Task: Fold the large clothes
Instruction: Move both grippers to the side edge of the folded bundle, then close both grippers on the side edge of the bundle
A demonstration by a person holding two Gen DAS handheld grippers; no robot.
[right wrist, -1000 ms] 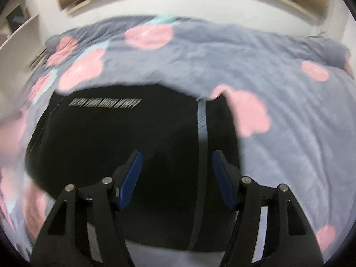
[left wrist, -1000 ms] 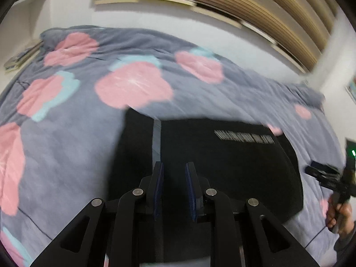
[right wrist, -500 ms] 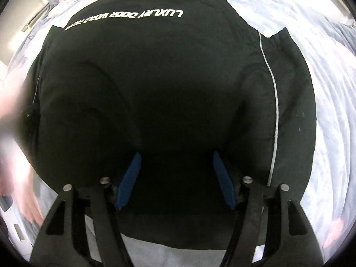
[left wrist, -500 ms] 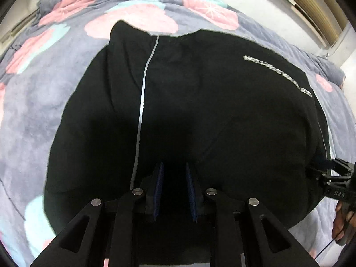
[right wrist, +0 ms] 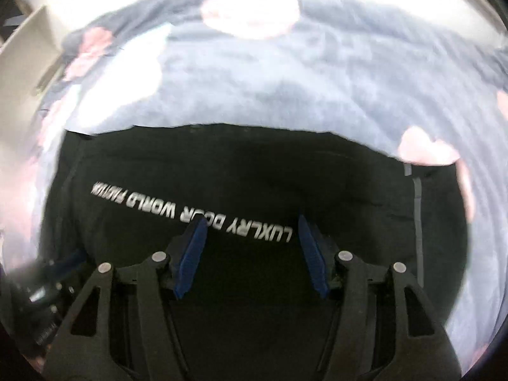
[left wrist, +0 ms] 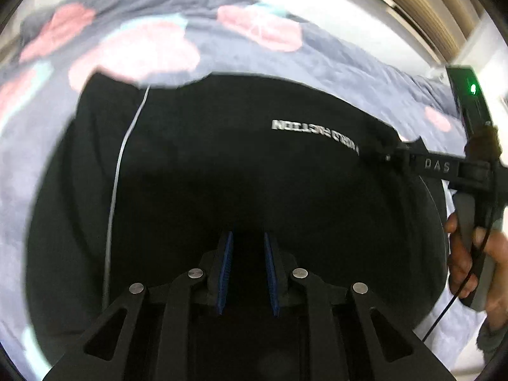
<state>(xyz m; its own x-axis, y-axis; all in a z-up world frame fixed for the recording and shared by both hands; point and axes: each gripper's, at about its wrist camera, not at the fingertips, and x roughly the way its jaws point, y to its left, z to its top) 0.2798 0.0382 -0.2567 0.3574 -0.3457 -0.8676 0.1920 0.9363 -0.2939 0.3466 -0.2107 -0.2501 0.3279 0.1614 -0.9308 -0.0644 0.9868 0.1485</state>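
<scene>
The black garment (left wrist: pixel 241 171) lies on the flowered blanket (left wrist: pixel 349 70) ahead of both tongs; the left gripper (left wrist: pixel 247 254) stands narrow, the right gripper (right wrist: pixel 250 238) wide, both holding nothing.

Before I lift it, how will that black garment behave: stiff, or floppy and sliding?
Probably floppy: the black garment lies flat and folded on the blanket, so free edges should droop. Likely light for its size. The fleecy-looking blanket may drag at it, so pushing could bunch it.
</scene>
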